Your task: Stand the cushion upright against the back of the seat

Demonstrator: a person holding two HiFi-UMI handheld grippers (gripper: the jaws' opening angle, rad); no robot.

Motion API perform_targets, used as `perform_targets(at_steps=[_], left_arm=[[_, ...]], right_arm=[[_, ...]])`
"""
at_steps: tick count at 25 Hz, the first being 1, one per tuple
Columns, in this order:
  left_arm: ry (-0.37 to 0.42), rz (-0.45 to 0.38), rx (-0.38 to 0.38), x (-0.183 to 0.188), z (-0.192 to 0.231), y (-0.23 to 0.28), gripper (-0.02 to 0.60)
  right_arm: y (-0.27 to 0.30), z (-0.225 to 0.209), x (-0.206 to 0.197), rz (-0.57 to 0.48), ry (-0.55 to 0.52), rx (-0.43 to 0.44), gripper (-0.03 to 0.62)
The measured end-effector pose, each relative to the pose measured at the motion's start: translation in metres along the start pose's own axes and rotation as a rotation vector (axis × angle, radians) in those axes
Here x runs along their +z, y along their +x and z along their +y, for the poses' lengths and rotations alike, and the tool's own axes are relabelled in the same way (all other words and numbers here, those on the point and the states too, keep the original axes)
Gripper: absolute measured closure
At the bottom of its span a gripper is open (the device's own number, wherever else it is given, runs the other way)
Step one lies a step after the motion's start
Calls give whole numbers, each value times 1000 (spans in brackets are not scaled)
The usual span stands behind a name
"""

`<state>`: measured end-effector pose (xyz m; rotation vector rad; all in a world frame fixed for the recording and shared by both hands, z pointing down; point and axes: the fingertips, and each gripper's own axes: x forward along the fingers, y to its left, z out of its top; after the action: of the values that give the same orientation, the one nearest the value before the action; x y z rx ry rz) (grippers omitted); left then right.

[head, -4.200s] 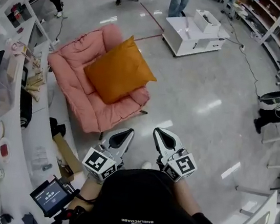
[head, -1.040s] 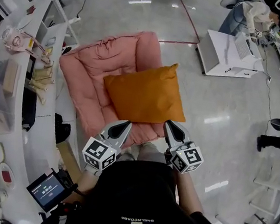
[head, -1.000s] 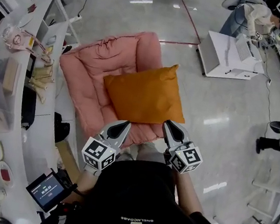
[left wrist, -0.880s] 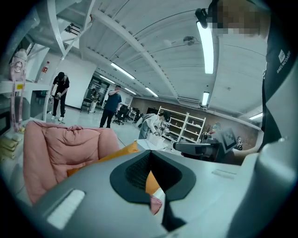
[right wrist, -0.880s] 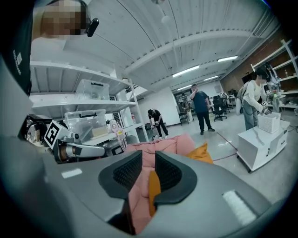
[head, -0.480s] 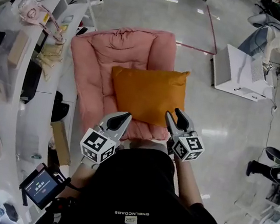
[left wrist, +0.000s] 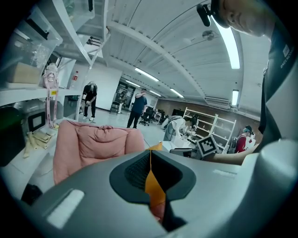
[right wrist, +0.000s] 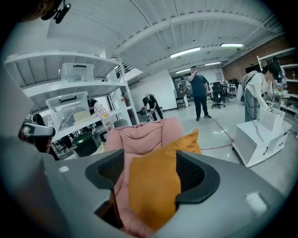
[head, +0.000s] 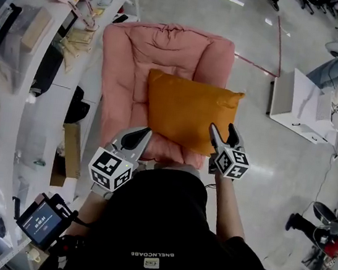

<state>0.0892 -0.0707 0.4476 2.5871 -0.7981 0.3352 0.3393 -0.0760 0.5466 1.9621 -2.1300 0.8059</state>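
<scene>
Seat, one only, pink and padded, carries one orange cushion lying flat (not yet against the back). Of two tongs, the right tongs have just been opening, the cushion's near corner showing between them unpressed, seemingly to lift it; the left tongs are closed, empty.

Soft matt cloth set on a hard, shiny floor.
The cushion is orange cloth, matt and fairly smooth, with only slight wrinkles. The seat under it is pink padded fabric, also matt, puckered and creased at the far end. The floor is pale, polished and streaked with glare. The cabinet on the right and the counter on the left look smooth and white.
</scene>
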Motion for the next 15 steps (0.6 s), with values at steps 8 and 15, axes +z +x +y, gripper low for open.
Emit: perform_targets(at_steps=[8, 15], left_arm=[[-21, 30, 98, -9, 14, -10, 551], [-49, 43, 184, -15, 19, -19, 550]], right_arm=[[43, -38, -30, 112, -6, -65, 176], [68, -80, -56, 205, -7, -141, 97]])
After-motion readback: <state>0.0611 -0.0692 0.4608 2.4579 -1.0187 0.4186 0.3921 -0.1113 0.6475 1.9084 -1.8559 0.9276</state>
